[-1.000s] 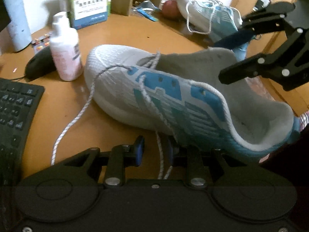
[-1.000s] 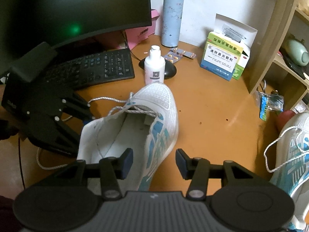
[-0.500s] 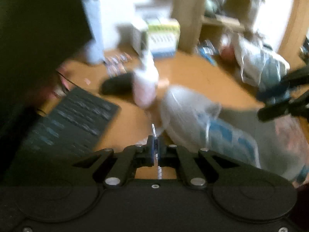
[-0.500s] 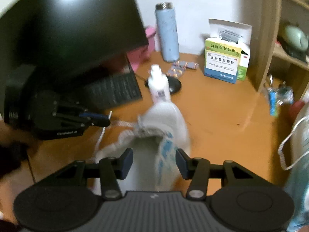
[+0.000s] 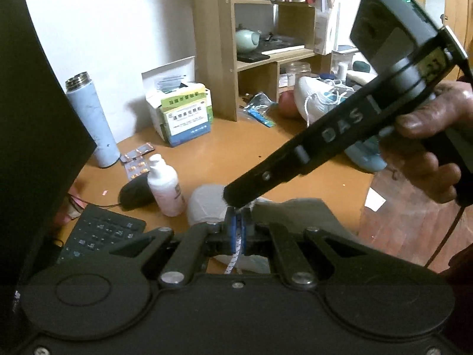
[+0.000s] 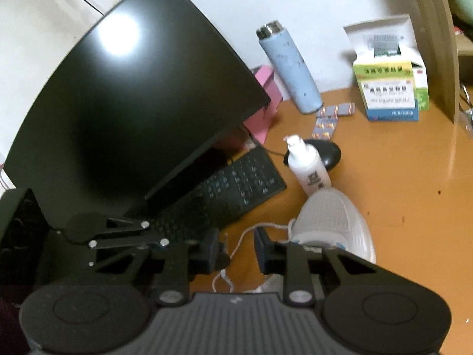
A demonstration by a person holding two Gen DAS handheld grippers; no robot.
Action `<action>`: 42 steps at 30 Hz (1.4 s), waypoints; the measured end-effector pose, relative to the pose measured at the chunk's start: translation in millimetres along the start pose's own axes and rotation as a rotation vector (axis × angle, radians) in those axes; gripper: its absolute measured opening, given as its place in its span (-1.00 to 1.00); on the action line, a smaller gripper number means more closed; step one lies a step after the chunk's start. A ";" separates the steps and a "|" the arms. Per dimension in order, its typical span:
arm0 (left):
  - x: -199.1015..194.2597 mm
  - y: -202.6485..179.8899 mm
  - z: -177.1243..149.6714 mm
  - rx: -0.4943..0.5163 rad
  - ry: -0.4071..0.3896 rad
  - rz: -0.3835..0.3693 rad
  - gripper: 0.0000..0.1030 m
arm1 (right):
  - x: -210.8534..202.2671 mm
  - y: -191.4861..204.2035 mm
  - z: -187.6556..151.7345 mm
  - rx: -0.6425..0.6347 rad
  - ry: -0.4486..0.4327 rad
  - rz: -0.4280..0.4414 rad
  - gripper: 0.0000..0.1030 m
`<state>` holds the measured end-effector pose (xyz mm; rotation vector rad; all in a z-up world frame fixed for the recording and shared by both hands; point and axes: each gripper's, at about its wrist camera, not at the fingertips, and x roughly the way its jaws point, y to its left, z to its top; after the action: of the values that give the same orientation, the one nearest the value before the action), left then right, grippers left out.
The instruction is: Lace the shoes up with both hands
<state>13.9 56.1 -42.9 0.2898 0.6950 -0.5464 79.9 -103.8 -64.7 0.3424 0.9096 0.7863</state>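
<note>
White woven shoelace [image 5: 235,244] is pinched in your left claw [image 5: 238,225]; your right claw [image 6: 240,251] is closing around it beside the white mesh shoe [image 6: 334,222].

Left tool [image 5: 238,228] clamped lace [image 5: 233,259] (lifted).

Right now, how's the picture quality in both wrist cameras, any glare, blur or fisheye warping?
Left wrist view: mostly sharp, dim indoor light, strong fisheye bend on the bookshelf and monitor. Right wrist view: softer, slight motion blur on the medicine box and bottle, a bright lamp reflection on the dark monitor, and sheen on the desk.
</note>
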 end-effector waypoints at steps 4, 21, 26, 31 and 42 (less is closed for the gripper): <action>-0.4 -4.9 -1.4 -0.003 0.020 0.001 -0.99 | 3.5 -10.6 -1.6 0.060 0.028 0.050 -0.95; 5.4 -11.7 1.8 0.000 0.050 0.012 -0.95 | -7.0 -16.4 -5.4 0.078 0.008 0.062 -0.95; 4.9 -12.9 3.5 0.001 0.057 0.026 -0.99 | -7.0 -15.5 -8.3 0.084 0.011 0.072 -0.95; -5.0 -2.1 22.8 0.003 0.005 0.202 -0.99 | -24.1 -17.9 -6.9 0.080 -0.017 0.050 -0.54; 45.5 -40.4 41.8 0.058 0.036 0.154 -0.99 | -44.7 -25.7 -50.2 -0.167 0.026 -0.171 -0.59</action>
<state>42.0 -12.1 -45.7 0.4047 0.6862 -0.4156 34.7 -156.7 -83.2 0.1064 0.8787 0.7051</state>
